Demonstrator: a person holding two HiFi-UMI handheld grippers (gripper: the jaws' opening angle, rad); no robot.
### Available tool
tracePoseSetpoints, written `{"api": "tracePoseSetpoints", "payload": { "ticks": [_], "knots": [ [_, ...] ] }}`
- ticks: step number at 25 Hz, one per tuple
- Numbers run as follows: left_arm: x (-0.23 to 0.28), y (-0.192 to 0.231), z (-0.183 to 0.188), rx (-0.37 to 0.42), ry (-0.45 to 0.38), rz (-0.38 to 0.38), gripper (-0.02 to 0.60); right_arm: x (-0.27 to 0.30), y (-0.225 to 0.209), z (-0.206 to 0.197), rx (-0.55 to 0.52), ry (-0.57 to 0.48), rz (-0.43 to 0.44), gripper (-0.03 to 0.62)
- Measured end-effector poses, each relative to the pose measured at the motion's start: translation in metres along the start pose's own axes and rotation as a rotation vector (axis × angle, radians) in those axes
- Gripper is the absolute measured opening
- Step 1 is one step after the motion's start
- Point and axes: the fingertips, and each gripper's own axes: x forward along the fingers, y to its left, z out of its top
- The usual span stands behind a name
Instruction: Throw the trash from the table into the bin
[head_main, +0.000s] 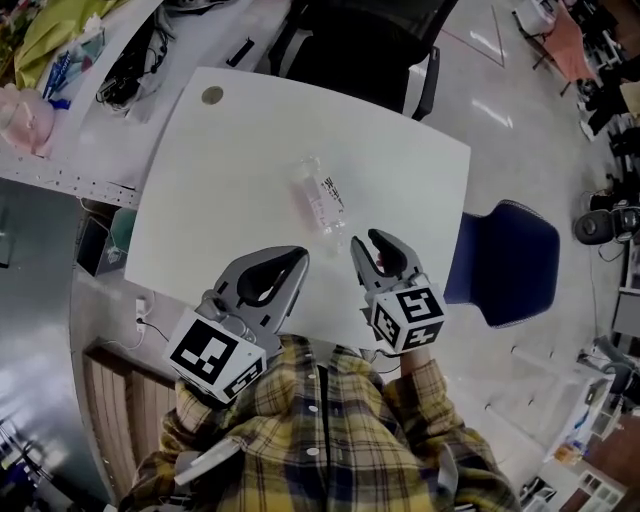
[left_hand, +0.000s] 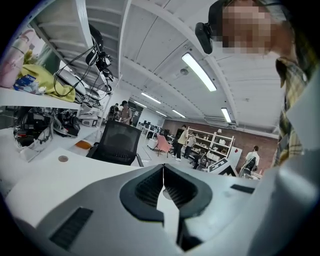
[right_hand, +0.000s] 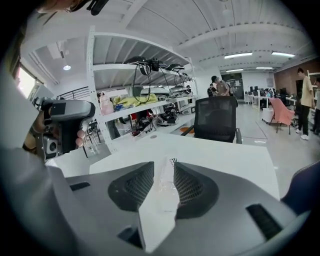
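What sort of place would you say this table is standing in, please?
Most likely an open-plan office or lab workshop: a white table with a black office chair at it, a metal rack loaded with cables, and ceiling strip lights.

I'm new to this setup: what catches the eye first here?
A clear plastic bottle lies on its side in the middle of the white table. The right gripper, jaws slightly apart, points at it from the near edge; the left gripper beside it is shut.
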Motion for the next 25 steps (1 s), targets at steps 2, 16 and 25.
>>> {"api": "tracePoseSetpoints", "payload": {
  "ticks": [2, 16, 25],
  "knots": [
    [0.0, 0.005, -0.003, -0.01, 0.006, 0.004, 0.011, 0.01, -0.001, -0.011, 0.006, 0.031, 0.002, 0.12],
    [-0.006, 0.034, -0.032, -0.067, 0.062, 0.035, 0.011, 0.08, -0.007, -0.073, -0.017, 0.188, 0.002, 0.298],
    [-0.017, 0.048, -0.047, -0.098, 0.086, 0.069, 0.011, 0.103, -0.012, -0.093, -0.001, 0.227, -0.014, 0.314]
  ]
}}
